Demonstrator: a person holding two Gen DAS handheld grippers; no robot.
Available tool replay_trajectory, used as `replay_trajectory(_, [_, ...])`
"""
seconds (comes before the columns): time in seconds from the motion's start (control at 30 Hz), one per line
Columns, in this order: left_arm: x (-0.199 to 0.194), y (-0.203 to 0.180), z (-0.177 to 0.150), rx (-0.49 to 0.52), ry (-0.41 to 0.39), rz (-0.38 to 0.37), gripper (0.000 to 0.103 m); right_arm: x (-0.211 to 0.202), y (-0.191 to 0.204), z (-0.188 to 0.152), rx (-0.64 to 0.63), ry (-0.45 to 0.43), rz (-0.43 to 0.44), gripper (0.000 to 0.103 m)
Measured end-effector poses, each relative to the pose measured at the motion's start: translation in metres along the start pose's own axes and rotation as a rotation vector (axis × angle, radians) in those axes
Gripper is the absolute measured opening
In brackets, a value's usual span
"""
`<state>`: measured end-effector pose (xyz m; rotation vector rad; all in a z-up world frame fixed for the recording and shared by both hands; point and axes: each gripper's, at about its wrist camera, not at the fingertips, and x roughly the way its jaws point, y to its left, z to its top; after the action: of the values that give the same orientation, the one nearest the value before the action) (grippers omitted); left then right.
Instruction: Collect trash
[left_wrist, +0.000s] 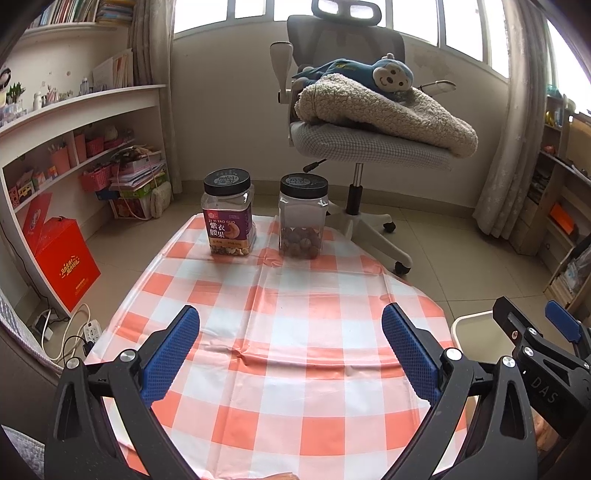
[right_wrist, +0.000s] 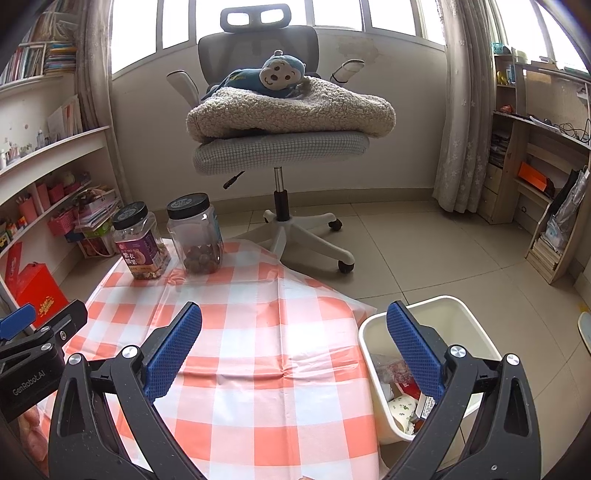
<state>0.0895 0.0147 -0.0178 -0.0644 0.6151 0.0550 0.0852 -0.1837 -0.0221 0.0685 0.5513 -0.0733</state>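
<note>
At the far left, a white bookshelf (left_wrist: 85, 107) holds books and pink baskets, with a red gift box (left_wrist: 64, 258) on the floor below it. The left hand-held gripper (left_wrist: 290, 325) hangs over the near part of the surface (left_wrist: 280, 317), which wears an orange-and-white checked cloth; its blue-padded fingers are spread wide with nothing between them. At the far edge of the cloth stand two black-lidded clear jars, just beside each other: a jar with a purple label (left_wrist: 228, 212) on the left and an unlabelled jar (left_wrist: 303, 216) with brown round nuts in its bottom on the right. Behind them, on the floor, is a grey office chair (right_wrist: 280, 147) carrying a fleecy cream blanket (right_wrist: 291, 110) and a blue monkey plush (right_wrist: 279, 74). The right hand-held gripper (right_wrist: 293, 323) is likewise wide open and empty, poised over the right edge of the surface. Just beside that edge, on the floor, sits a cream trash bin (right_wrist: 476, 325); wrappers and crumpled trash (right_wrist: 400, 398) lie inside it. A wooden shelf unit (right_wrist: 535, 155) stands at the far right.
</note>
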Motion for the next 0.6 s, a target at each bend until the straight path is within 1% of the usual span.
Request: replay_trajectory(0.6, [-0.0002, 0.0007, -0.0017, 0.0, -0.007, 0.004, 0.096, 0.0003, -0.0016, 0.0004, 0.003, 0.004, 0.001, 0.096])
